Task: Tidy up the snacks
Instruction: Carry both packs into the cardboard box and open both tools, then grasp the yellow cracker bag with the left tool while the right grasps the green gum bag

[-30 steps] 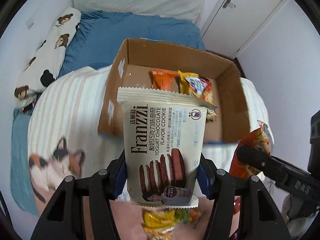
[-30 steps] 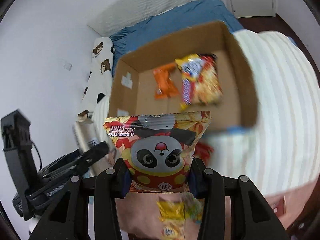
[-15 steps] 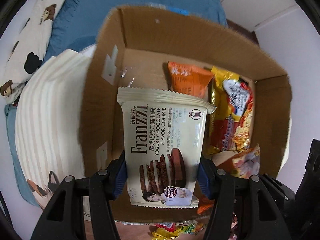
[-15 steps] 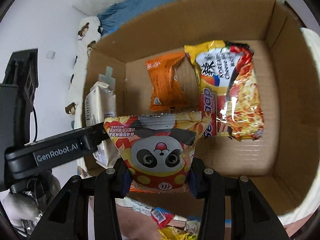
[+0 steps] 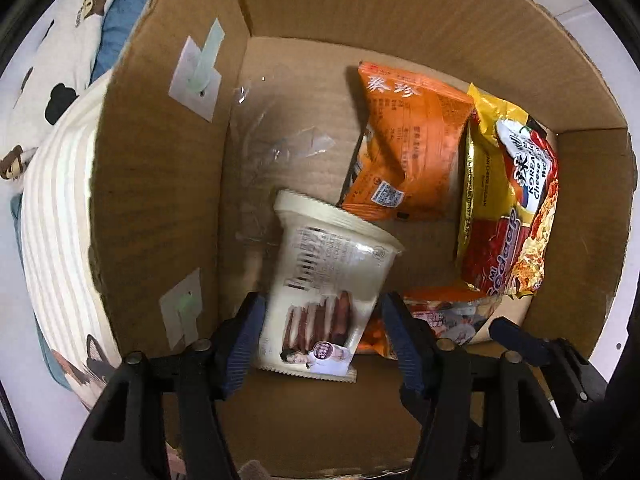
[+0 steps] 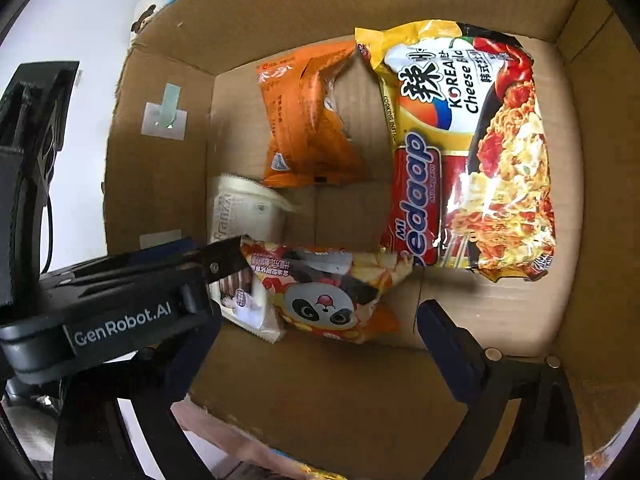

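Both grippers pointing steeply down into the brown corrugated cardboard box (image 5: 160, 184).

Left gripper (image 5: 320, 332): fingers (image 5: 244, 340) opening, cream foil cookie packet with brown biscuit print (image 5: 324, 280) between them at lower centre of the left wrist frame, tilted and slightly blurred; pads appearing just clear of its sides, so judged released rather than gripped.

Right gripper (image 6: 316, 344): fingers (image 6: 448, 340) opening, already wide; red-and-yellow panda-print snack bag (image 6: 332, 292) lying loose on the box floor at lower centre of the right wrist frame, its left edge overlapping the cookie packet.

Already lying in the box: orange crinkled snack pouch (image 6: 308, 128) at upper centre, large yellow-and-red instant noodle pack (image 6: 472, 152) at right, edges touching.

Handling, judged: all packets light, soft and air-filled, glossy film likely slippery; contents brittle, so crushing under a hard squeeze being the risk. Best taking hold across the narrow width near a crimped end seam, where film is stiffer and nothing breakable sits.

Bedding with bear print (image 5: 60, 60) showing outside the box at upper left of the left wrist frame.
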